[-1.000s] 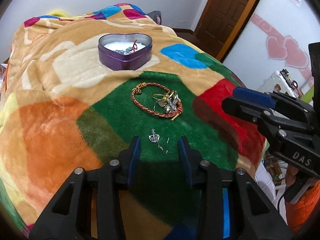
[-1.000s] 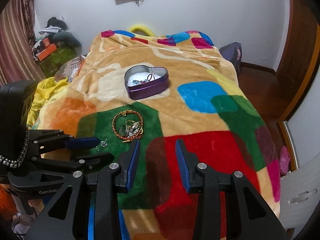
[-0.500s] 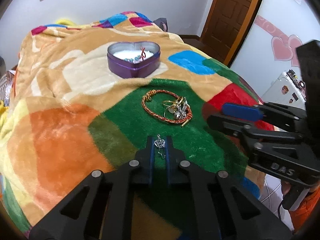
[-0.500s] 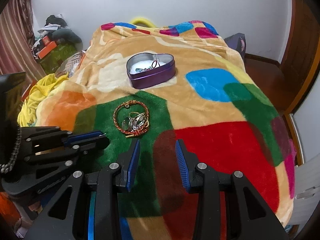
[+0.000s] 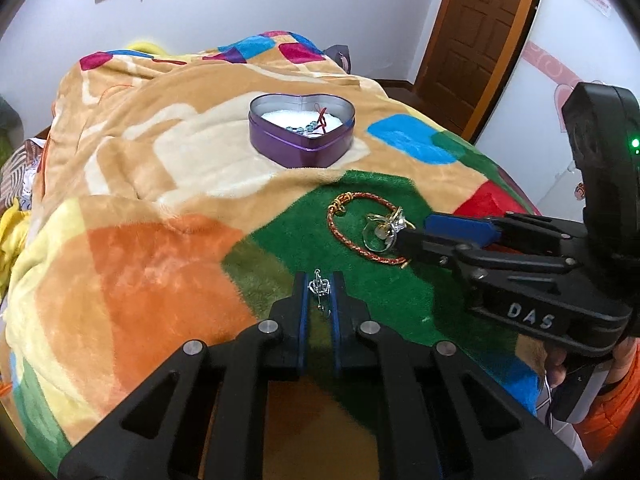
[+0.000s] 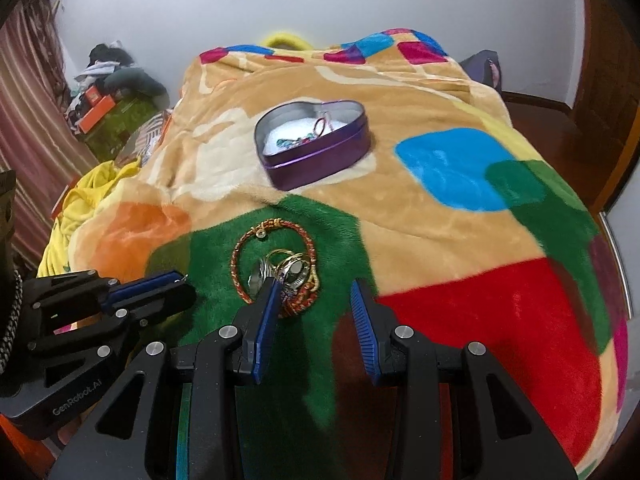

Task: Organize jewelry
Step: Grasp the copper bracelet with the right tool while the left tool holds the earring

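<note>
My left gripper (image 5: pixel 319 282) is shut on a small silver crown charm (image 5: pixel 320 287), held just above the green patch of the blanket. A red and gold braided bracelet (image 5: pixel 339 232) lies on the green with a heap of rings (image 5: pixel 380 232) inside it. My right gripper (image 6: pixel 315 286) stands open right at that heap, its left finger (image 6: pixel 269 304) touching the rings (image 6: pixel 290 268) and the edge of the bracelet (image 6: pixel 240 258). Farther back sits an open purple heart-shaped tin (image 5: pixel 302 150), white inside, holding a beaded bracelet and a red cord.
A bed under a patchwork fleece blanket (image 6: pixel 440 208) fills both views. Its right side drops to a wooden floor by a brown door (image 5: pixel 480 40). Clothes and boxes (image 6: pixel 108 96) are piled on the left by a striped curtain.
My left gripper shut on the crown charm and raised it off the blanket. My right gripper came down and forward to the bracelet and rings, still open.
</note>
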The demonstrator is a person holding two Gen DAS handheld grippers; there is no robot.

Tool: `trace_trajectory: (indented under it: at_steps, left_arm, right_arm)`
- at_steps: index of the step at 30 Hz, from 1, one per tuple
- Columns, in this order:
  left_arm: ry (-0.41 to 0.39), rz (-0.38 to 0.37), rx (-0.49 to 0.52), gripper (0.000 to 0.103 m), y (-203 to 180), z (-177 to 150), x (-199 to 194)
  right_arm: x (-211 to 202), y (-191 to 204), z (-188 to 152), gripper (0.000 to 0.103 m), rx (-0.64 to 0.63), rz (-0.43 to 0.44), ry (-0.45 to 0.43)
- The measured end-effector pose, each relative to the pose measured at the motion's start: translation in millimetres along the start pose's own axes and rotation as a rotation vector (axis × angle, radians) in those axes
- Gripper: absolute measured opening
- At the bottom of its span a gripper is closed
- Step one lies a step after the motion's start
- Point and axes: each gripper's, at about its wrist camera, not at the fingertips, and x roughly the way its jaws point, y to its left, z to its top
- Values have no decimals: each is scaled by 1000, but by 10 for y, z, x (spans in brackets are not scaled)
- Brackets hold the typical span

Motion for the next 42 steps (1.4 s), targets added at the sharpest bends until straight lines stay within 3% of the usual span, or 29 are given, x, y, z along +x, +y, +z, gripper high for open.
trace_trajectory:
  at_steps: [3,6,17,30,42]
  left_arm:
    - [-2,-1,8,9,-19,-7,1]
    - [1,-1,9,9,-25,-18,9]
    - [-9,4,-9,9,-5,-27,-58]
    - [-51,22,-25,9,30,50,-256]
    - [-144,47,-18,9,77,362,-506]
  right_arm:
    - [1,60,-31,32,-37,-16,-5]
    - [6,94,-43,20,-58,3,3]
    - [-94,75,-25,5,-33,16,-26]
    - [-345,158,56,4,-55,6,-102]
    - [-567,195,272,5,-67,-19,-206]
